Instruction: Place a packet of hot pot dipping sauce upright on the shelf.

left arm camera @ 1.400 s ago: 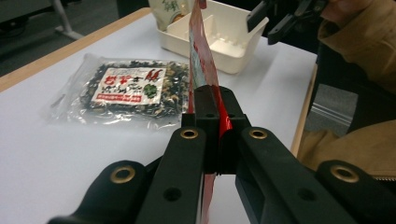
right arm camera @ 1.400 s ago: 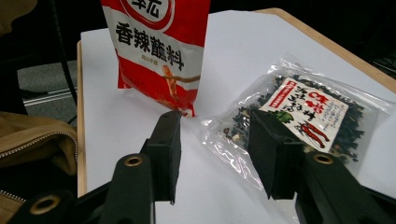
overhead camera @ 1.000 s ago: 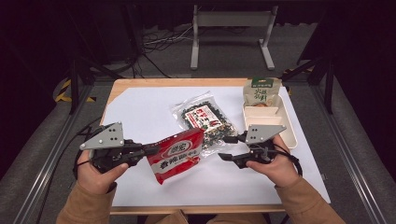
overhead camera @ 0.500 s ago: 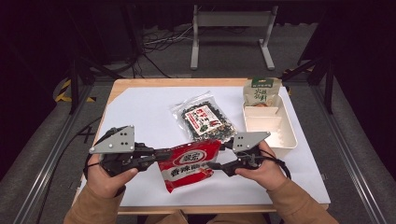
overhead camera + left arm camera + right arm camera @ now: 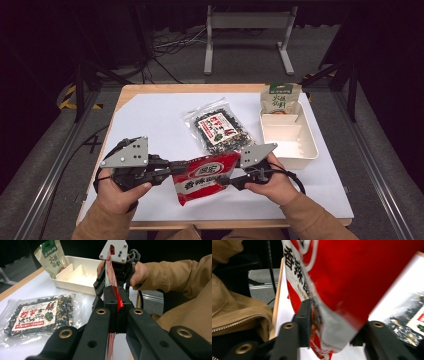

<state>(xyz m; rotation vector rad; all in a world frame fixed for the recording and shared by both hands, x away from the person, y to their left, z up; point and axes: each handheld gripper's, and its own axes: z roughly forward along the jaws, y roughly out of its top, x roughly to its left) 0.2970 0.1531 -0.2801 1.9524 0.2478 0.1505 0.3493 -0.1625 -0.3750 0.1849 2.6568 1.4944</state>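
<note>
Leftmost, the left gripper (image 5: 172, 172) is held level above the desk (image 5: 150, 125) near its front-left corner, its jaws clamped flat on the left edge of the red bag (image 5: 206, 177); in the left gripper view the thin edge of the bag (image 5: 117, 300) runs between the pressed jaws. Centre: the bag hangs off the desk between both grippers, over the front edge region, print upward. Behind it, near the desk's middle, lies a clear seaweed pack (image 5: 220, 131), flat and apart from the bag. Right of the bag, the right gripper (image 5: 235, 181) meets its right edge; its jaws have just been closing, with the bag's corner (image 5: 329, 325) between them. One jaw touches the crumpled film, the other stands off it, so a full pinch is not shown. Far right, a white tray (image 5: 305, 150) sits at the right edge of the desk, and a green pouch (image 5: 280, 97) stands upright at its back end, near the back-right corner.
</note>
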